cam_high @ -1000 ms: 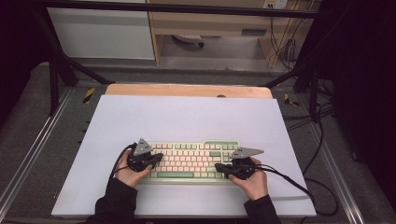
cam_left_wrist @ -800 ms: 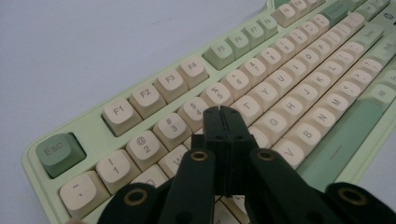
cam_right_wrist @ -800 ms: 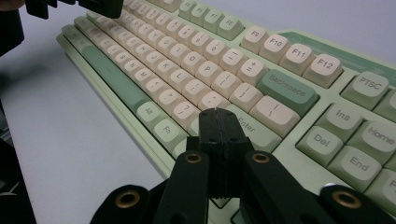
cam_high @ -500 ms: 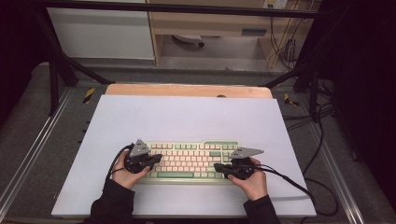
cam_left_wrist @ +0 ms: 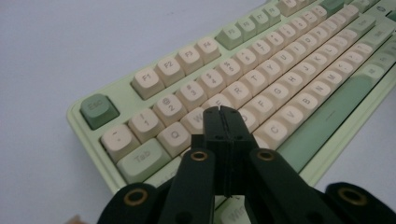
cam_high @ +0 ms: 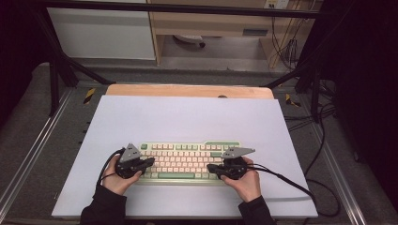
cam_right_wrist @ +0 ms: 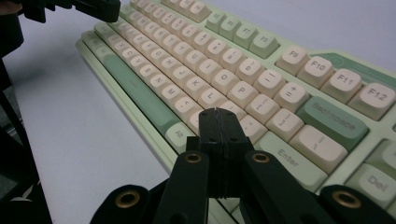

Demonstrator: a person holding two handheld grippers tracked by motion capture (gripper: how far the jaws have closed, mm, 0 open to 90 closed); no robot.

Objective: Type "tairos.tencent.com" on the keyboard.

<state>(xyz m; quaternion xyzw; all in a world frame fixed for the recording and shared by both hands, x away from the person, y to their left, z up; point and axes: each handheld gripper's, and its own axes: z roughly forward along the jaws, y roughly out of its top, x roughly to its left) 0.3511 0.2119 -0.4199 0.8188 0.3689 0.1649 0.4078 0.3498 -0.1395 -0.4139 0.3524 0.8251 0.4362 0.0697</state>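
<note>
A pale green keyboard (cam_high: 187, 161) with cream keys lies on the white mat near the front. My left gripper (cam_high: 151, 161) hovers over its left end, jaws shut with nothing between them. In the left gripper view the closed tips (cam_left_wrist: 223, 112) sit just above the keys around W and E of the keyboard (cam_left_wrist: 280, 84). My right gripper (cam_high: 210, 168) is over the right end, also shut and empty. Its tips (cam_right_wrist: 217, 113) hang above the keys left of Enter on the keyboard (cam_right_wrist: 224, 65). The left gripper's black body (cam_right_wrist: 93, 8) shows at the far top left.
The white mat (cam_high: 187, 122) covers the table, with a wooden strip (cam_high: 187, 90) at its far edge. Black cables (cam_high: 300, 183) trail right from the right gripper. Metal rails (cam_high: 28, 154) flank the table, and a cabinet (cam_high: 103, 33) stands beyond it.
The left gripper has shifted a little to the left and slightly toward the person over the keyboard's left end. The right gripper has barely moved. Both stay shut.
</note>
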